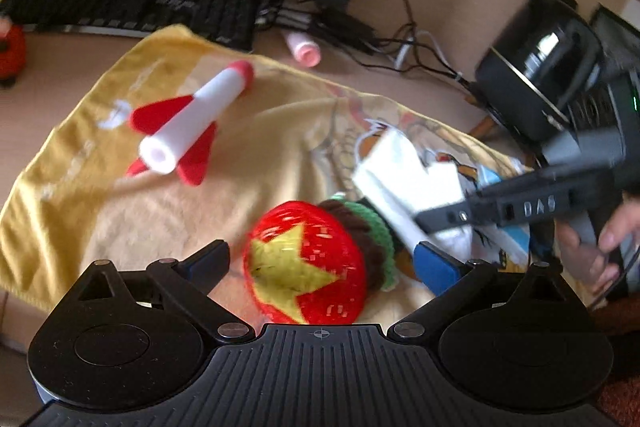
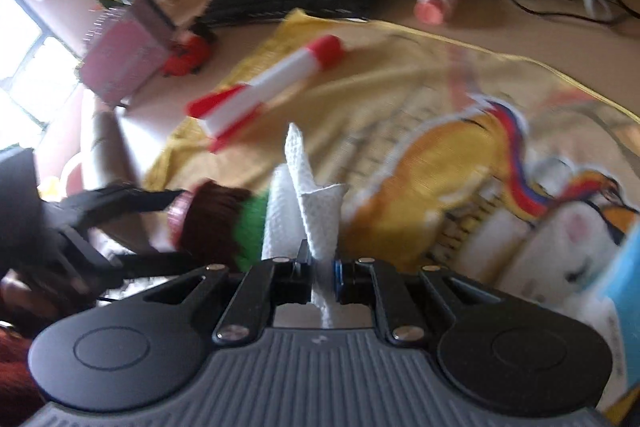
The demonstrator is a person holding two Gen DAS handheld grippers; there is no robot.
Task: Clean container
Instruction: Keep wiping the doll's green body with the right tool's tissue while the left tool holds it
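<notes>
One crocheted container (image 1: 316, 259), red with a yellow star, brown and green bands, sits between the wide jaws of the left gripper (image 1: 326, 261). Right gripper (image 2: 322, 277) jaws pinch a white paper towel (image 2: 316, 203) at its opening, above the yellow towel (image 1: 120, 195).

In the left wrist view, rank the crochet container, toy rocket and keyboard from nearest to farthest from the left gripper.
1. Crochet container: between the jaws of the left gripper.
2. Toy rocket: ahead, left, on the yellow towel.
3. Keyboard: far back, left.
</notes>
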